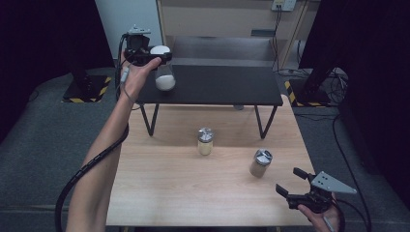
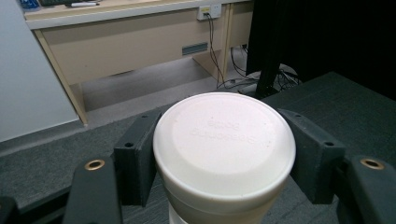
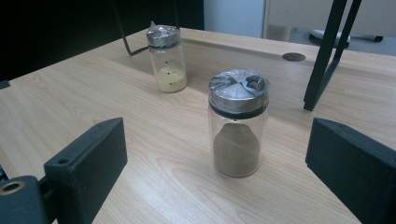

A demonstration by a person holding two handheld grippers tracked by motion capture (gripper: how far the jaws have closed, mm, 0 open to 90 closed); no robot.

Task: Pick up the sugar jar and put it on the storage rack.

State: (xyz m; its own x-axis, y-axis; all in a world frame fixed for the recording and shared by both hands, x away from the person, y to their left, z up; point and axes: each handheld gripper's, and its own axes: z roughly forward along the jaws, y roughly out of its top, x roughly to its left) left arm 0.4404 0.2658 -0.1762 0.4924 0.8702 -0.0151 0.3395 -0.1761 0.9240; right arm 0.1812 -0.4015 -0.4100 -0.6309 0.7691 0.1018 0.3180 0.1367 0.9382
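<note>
My left gripper (image 1: 153,56) is shut on the white lid of a clear jar of white powder (image 1: 164,72), (image 2: 224,149), held upright at the left end of the black raised shelf (image 1: 227,84); I cannot tell whether its base touches the shelf. In the left gripper view both black pads (image 2: 137,158) press the lid's sides. My right gripper (image 1: 290,182) stands open near the front right corner of the wooden table (image 1: 159,183). Ahead of it, clear of its jaws, stands a metal-capped jar of brown powder (image 1: 260,163), (image 3: 238,123). A jar of yellow powder (image 1: 205,141), (image 3: 167,58) stands at the table's middle.
The black shelf stands on thin black legs (image 1: 263,123) across the back of the table. Beyond it are a beige desk (image 2: 126,39) and wall sockets with cables. Dark stands with hazard-striped bases (image 1: 87,89) flank the table.
</note>
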